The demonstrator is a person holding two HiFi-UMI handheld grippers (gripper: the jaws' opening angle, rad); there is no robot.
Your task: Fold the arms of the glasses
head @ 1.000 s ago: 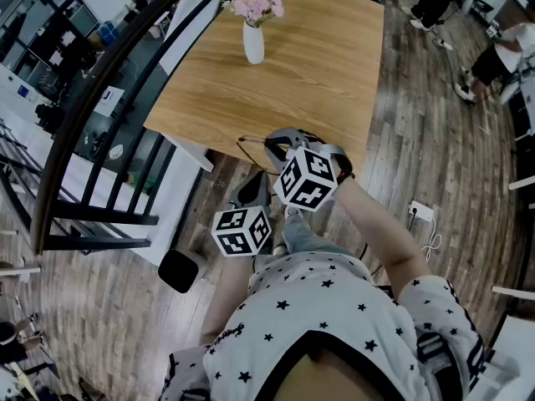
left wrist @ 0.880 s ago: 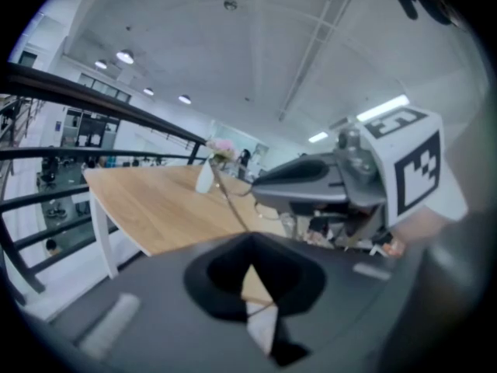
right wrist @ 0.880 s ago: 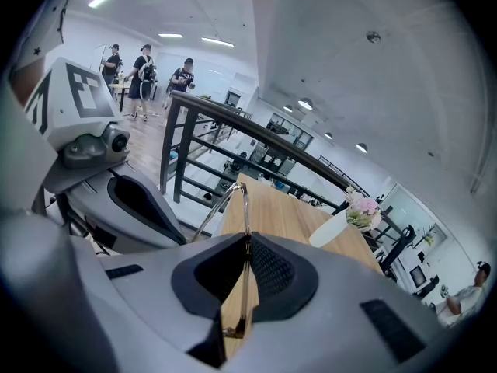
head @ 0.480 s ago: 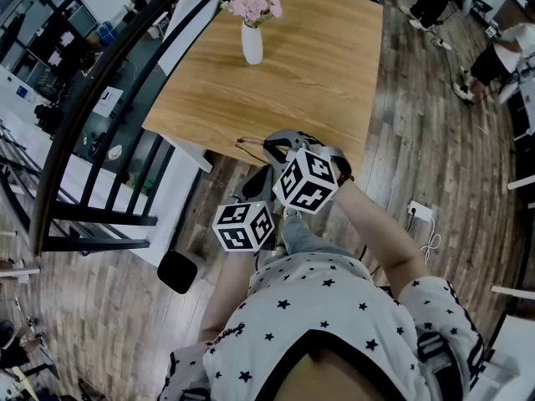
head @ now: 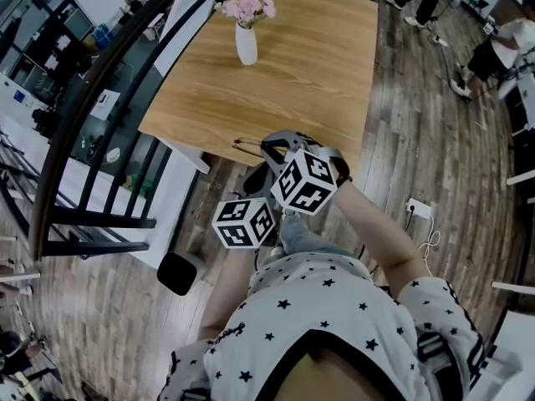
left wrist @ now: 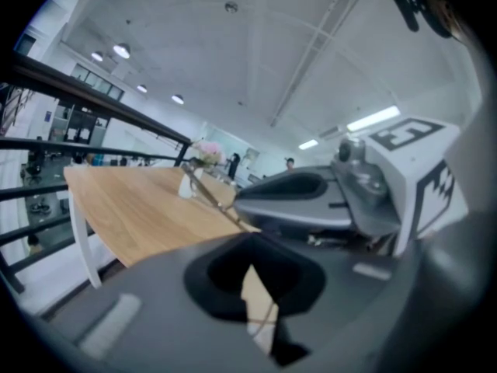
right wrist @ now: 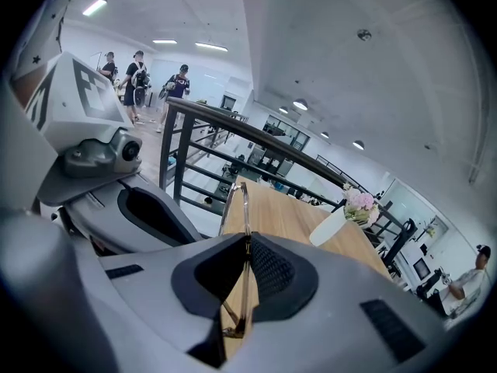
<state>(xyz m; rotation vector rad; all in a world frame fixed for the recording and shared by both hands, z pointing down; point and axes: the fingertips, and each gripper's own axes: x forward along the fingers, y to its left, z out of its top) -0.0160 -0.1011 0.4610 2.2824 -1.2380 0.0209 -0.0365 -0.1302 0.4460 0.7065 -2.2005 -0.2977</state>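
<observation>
- Jaws of R gripper (right wrist: 247, 243): clamped on glasses (right wrist: 246, 208) frame.
- L gripper (left wrist: 252, 243): jaws pinched shut on thin arm (left wrist: 221, 203).
- Both at table (head: 284, 65) edge.

Bright, even light comes from ceiling strips (right wrist: 94, 7). Every view bows at its edges. Gripper views have black corners and blur close up, though the glasses (right wrist: 246, 208) look fairly sharp.

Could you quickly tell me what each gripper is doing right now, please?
Left gripper: closed, holding the glasses.
Right gripper: closed, holding the glasses too.
</observation>
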